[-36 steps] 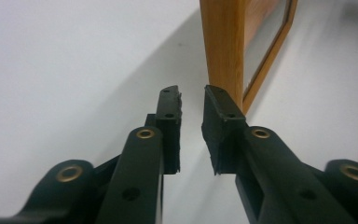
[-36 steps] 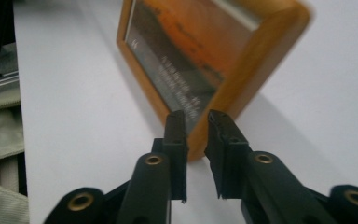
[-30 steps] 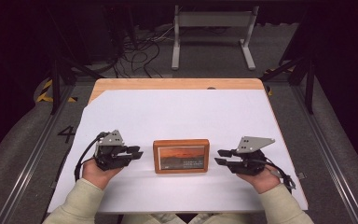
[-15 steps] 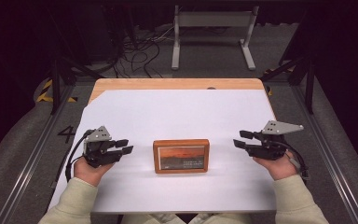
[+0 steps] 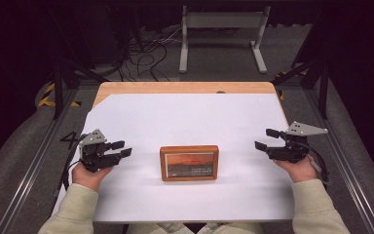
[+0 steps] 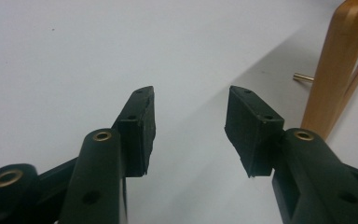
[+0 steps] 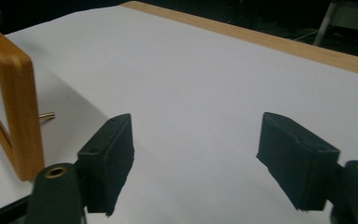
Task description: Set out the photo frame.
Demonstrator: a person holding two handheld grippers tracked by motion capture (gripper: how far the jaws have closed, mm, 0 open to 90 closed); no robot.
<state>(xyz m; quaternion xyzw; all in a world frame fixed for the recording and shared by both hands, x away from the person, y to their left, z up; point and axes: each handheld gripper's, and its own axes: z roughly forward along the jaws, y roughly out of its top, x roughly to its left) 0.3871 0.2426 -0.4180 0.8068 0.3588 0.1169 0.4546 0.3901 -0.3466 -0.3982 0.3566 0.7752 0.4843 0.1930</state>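
- Wooden picture frame (image 5: 189, 163): stands upright on the white sheet (image 5: 190, 122) in the near middle of the table (image 5: 185, 87), its printed face towards the person. It lies between the two tongs and touches neither.
- Left tongs (image 5: 121, 149): held in the person's left hand (image 5: 90, 173) at the near left of the table, well to the left of the frame, jaws pointing right towards it. The jaws stand partly open and have just been opening; nothing lies between them.
- Left gripper view: the left tongs (image 6: 189, 130) show two black pads with bare white sheet (image 6: 74, 56) in the gap. The frame's wooden edge (image 6: 335, 70) rises at the right of this view, beyond the jaws, with a small brass pin (image 6: 303, 77) showing beside it.
- Right tongs (image 5: 265, 140): held in the person's right hand (image 5: 299, 168) at the near right of the table, well to the right of the frame, jaws pointing left towards it. The jaws stand wide apart and have just been opening; they hold nothing.
- Right gripper view: the right tongs (image 7: 196, 163) bracket only bare sheet (image 7: 205, 84). The frame (image 7: 21, 107) stands at the left edge of this view, clear of the jaws, a brass pin (image 7: 46, 116) beside it.
- Far edge: a strip of bare wood (image 7: 261, 35) of the table shows beyond the sheet.
- Sleeves: pale sleeves (image 5: 73, 212) cover both forearms at the near edge.
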